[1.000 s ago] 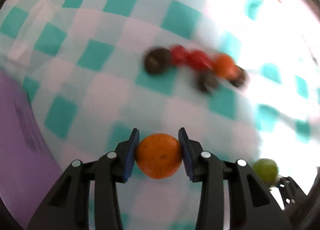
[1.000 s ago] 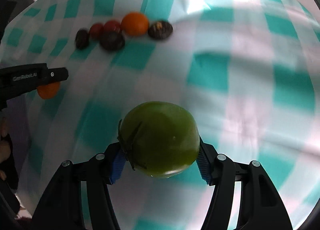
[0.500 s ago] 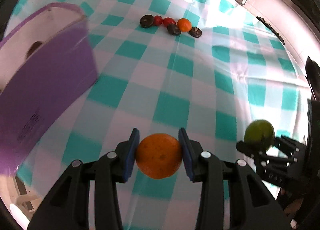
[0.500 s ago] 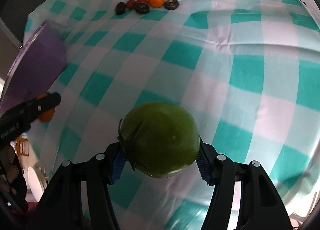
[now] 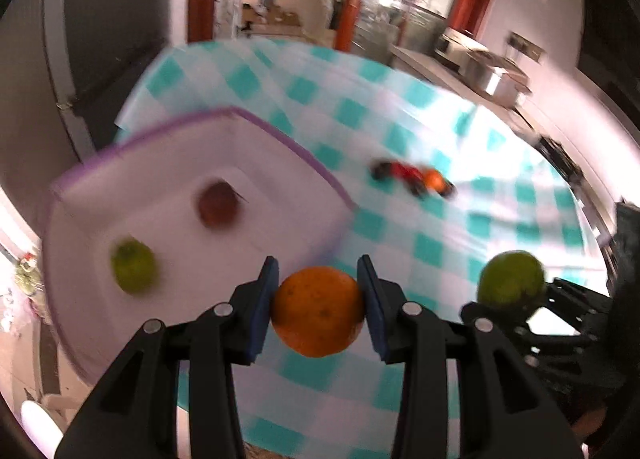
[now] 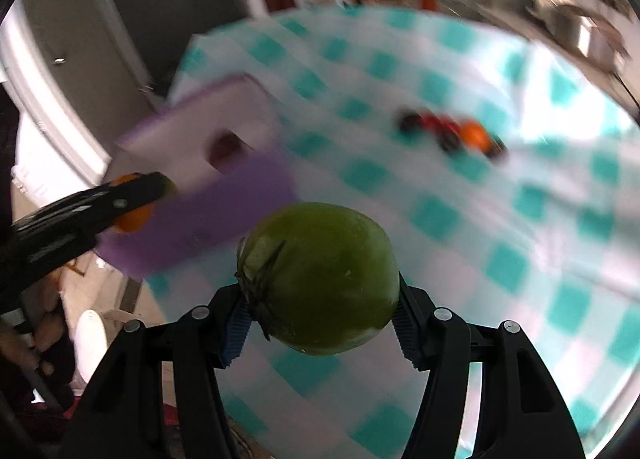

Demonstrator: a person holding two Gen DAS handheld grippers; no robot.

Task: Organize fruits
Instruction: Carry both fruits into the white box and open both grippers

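Fruits: spread between a bin, the cloth and both tongs
Tablecloth: teal and white checks
Purple bin: at the table's left edge; left view shows a green fruit and a dark red fruit inside, right view shows clearly only the red one
Green tomato: pinched by the right gripper
Orange: clamped in the left gripper, beside the bin's near wall
Loose fruit row: blurred, mid-cloth, well apart from the bin

bin interior seemingly roomy, two fruits inside
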